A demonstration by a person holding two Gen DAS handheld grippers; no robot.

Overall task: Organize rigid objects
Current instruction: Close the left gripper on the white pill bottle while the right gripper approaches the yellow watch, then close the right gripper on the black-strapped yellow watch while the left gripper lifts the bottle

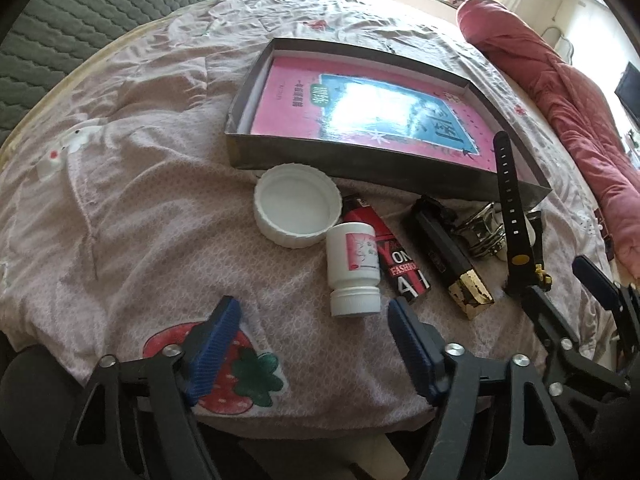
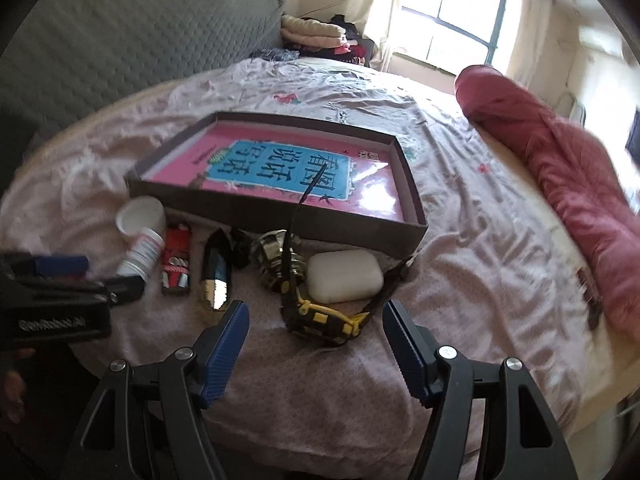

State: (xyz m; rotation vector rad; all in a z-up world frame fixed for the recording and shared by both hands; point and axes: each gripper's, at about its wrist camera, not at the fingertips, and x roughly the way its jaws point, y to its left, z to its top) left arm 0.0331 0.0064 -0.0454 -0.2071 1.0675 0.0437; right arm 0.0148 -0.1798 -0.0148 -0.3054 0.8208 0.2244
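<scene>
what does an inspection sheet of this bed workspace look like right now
surface: pink patterned bedsheet, wrinkled.
job's things: shallow grey cardboard box holding a pink and blue book; in front, a white round plastic lid, white pill bottle on its side, red and black packet, black and gold case, shiny metal piece, white oblong soap-like block, black and yellow wristwatch.
clutter: rolled red quilt; folded clothes.
grippers: left gripper and right gripper, jaws open, empty.
cables: nothing seen.
surroundings: grey quilted headboard, bright window.
</scene>
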